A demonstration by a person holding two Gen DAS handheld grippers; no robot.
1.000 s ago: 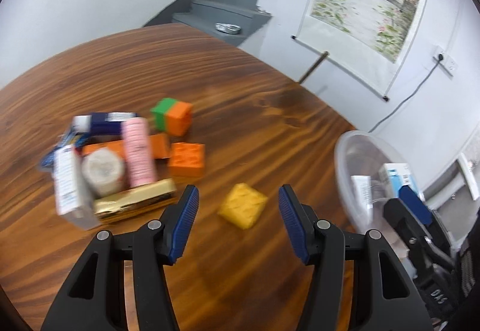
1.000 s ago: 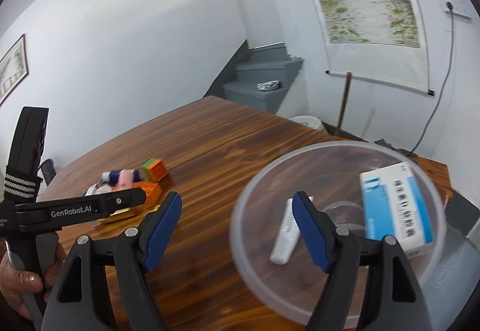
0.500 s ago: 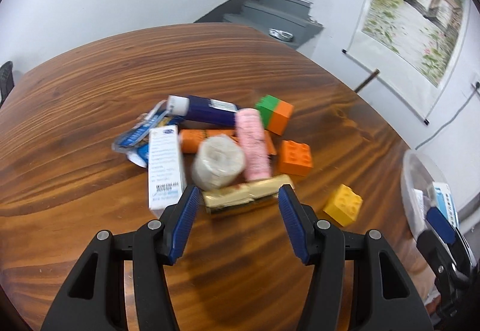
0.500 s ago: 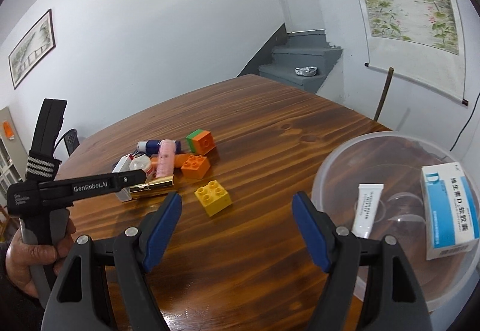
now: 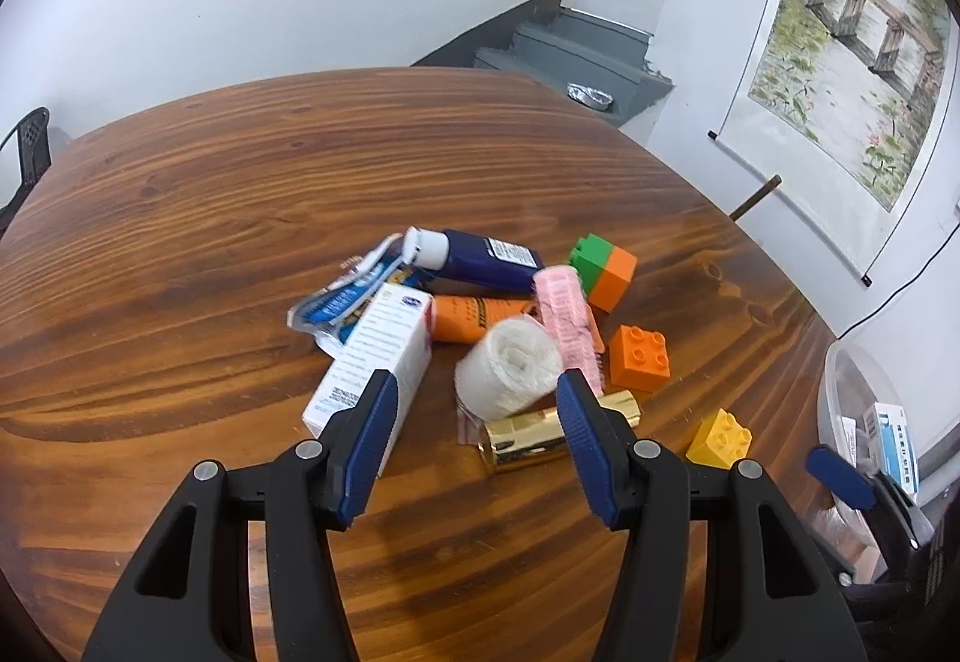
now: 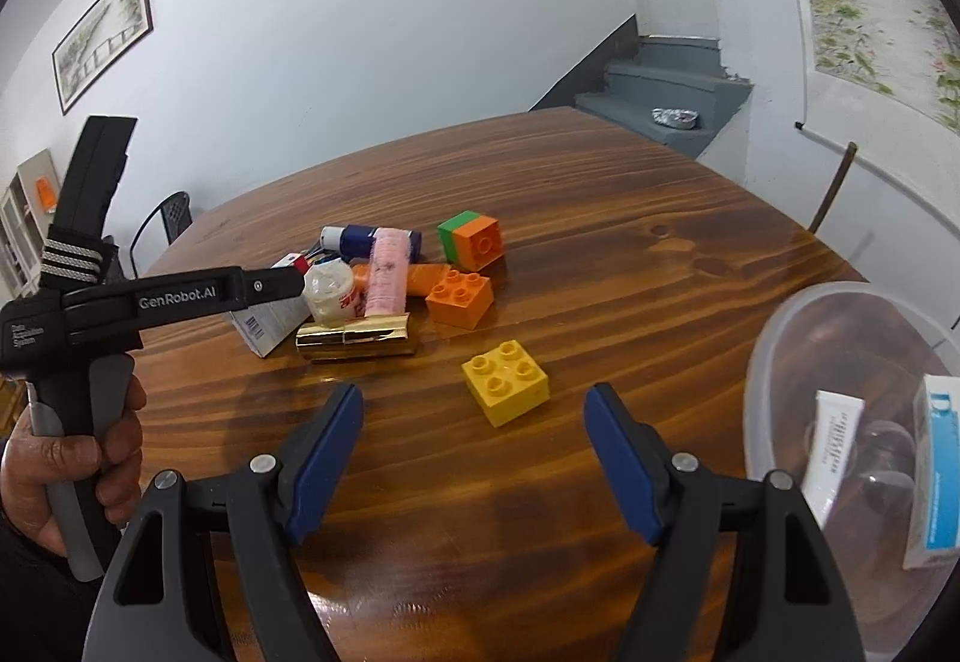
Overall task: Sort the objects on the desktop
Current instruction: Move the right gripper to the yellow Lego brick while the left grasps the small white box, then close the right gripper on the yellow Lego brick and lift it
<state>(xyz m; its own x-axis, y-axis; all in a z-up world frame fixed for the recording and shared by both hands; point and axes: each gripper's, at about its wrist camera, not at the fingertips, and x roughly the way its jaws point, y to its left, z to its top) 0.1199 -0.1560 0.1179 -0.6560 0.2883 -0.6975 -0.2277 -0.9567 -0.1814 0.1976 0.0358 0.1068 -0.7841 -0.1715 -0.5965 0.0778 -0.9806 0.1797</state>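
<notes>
A pile lies mid-table: a white medicine box, a white gauze roll, a gold tube, a pink roll, an orange tube, a dark blue tube, a blue sachet, an orange brick, a green-orange block. A yellow brick lies apart. My left gripper is open and empty, just in front of the gauze roll and gold tube. My right gripper is open and empty, just short of the yellow brick.
A clear plastic bowl at the table's right edge holds a white tube and a blue-white box. The round wooden table is bare toward the far side. Grey stairs and a wall scroll stand behind.
My left gripper has swung left from the yellow brick to the pile and closed in on it. My right gripper has turned left from the bowl to face the yellow brick.
</notes>
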